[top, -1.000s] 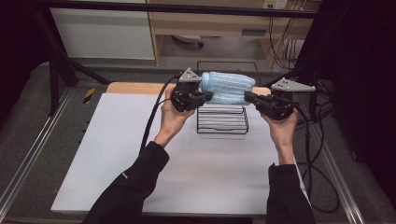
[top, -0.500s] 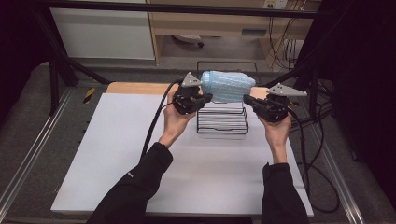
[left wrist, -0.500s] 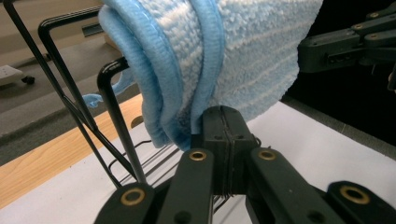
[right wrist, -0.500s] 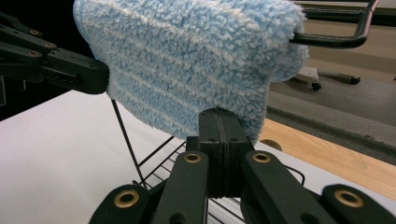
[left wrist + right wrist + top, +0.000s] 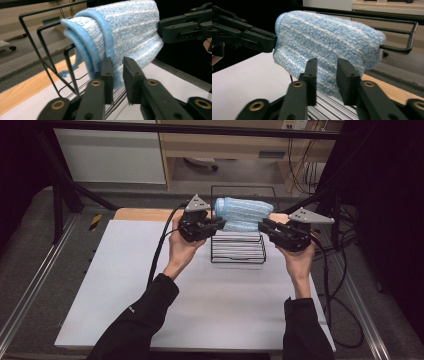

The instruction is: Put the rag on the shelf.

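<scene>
The towel [image 5: 243, 213], a fluffy blue-and-white one, hangs folded over the top bar of the wire rack [image 5: 238, 251], just above the middle of the high frame. Its long axis runs left to right across that frame, along the bar, so each end faces one of my tongs.

My left tongs [image 5: 218, 222] sit at the towel's left end. In the left gripper view [image 5: 117, 72] the jaws stand a little apart with the lower folded edge of the cloth reaching down between them; I judge them released, or at most barely nipping the hem, not clenched.

My right tongs [image 5: 263, 226] are at the right end. In the right gripper view [image 5: 326, 72] the jaws are parted and the towel hangs just beyond the tips, close but apart, so that pair is released and holds nothing.

The left pair looks nearer to a grip than the right; the right needs to come in further along the towel's axis before it can bite. Both ends lie level, above the white surface [image 5: 125, 285], so as I judge it the next move is a pinch from both sides along that one line.
</scene>
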Motion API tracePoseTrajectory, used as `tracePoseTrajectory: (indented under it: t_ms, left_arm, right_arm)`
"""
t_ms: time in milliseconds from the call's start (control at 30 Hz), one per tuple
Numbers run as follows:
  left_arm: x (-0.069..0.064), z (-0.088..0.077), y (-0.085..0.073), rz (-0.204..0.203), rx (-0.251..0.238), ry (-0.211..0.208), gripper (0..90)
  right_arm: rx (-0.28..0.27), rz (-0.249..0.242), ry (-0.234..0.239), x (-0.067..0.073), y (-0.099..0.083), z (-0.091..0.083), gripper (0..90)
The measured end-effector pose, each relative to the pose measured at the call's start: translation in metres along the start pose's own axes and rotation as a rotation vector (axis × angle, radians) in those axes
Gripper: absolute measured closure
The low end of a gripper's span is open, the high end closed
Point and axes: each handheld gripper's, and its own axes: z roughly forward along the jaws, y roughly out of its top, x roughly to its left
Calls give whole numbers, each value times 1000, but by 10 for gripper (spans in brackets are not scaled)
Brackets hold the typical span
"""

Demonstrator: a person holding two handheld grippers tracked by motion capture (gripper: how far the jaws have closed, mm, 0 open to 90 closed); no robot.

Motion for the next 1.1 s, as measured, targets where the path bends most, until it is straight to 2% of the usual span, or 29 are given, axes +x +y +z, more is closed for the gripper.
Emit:
tracePoseTrajectory:
  t_ms: [233, 333, 533, 700, 900, 1100]
  left_arm:
    - [5, -17, 0, -11, -2, 5, 608]
    - [8, -24, -2, -14, 2, 6, 488]
    - [17, -42, -15, -16, 12, 31, 355]
    - [24, -57, -29, -9, 33, 49, 271]
    - [28, -76, -54, -3, 49, 73, 183]
    - [31, -94, -89, -4, 69, 81, 142]
  right_arm:
    - [-21, 10, 15, 6, 8, -8, 499]
    - [-25, 14, 22, 8, 10, -12, 379]
    - [-29, 16, 31, 14, 7, -20, 219]
    - [-3, 16, 47, 17, 2, -22, 89]
    - [5, 9, 66, 24, -6, -26, 35]
    - [26, 0, 87, 32, -22, -27, 12]
